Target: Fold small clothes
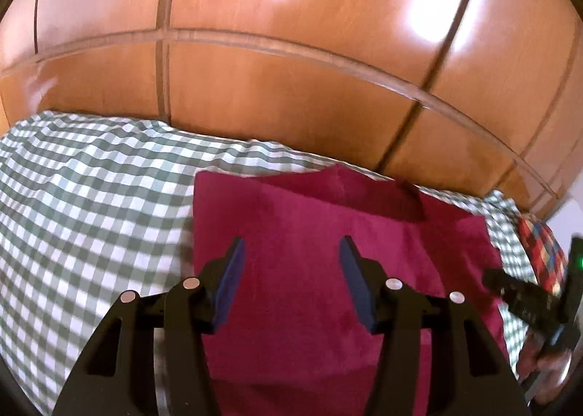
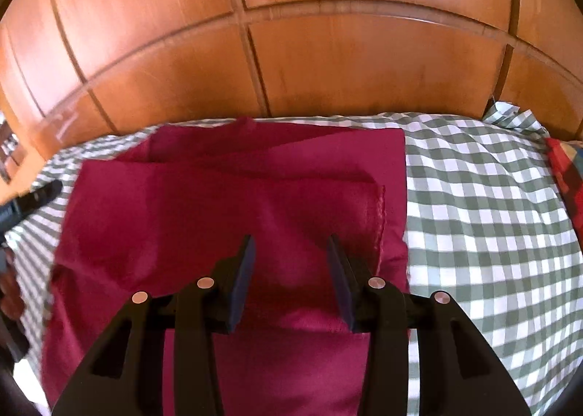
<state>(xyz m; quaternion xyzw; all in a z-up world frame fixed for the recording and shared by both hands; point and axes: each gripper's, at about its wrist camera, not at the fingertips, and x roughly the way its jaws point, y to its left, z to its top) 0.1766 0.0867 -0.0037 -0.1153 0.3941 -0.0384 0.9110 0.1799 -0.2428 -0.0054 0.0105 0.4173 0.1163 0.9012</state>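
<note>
Both tools are spread apart and pinch nothing. Looking along my left gripper (image 1: 291, 263), I see only the red cloth (image 1: 328, 270) between its blue pads (image 1: 233, 281), and they do not press on it. My right gripper (image 2: 289, 263) is the same, with its jaws a little less wide.

That cloth lies flat on the checked bed cover (image 1: 91, 197), just below and in front of both tools, with the wooden wall (image 1: 291, 69) behind it. It is already folded over at least once. I can see the top layer's frayed edge (image 2: 380, 219) in the right view, just to the right of my right gripper. I think the next fold starts from that edge, so my right hand is the nearer one. The cloth's long way seems to run from me toward the wall, but the round lens bends things, so I am not sure.

My own tools hide the near end of the cloth. The far end looks bunched up, and I cannot count the layers there. At the right edge of the bed sits something with red and blue checks (image 1: 543, 255), cut off, maybe more clothes
</note>
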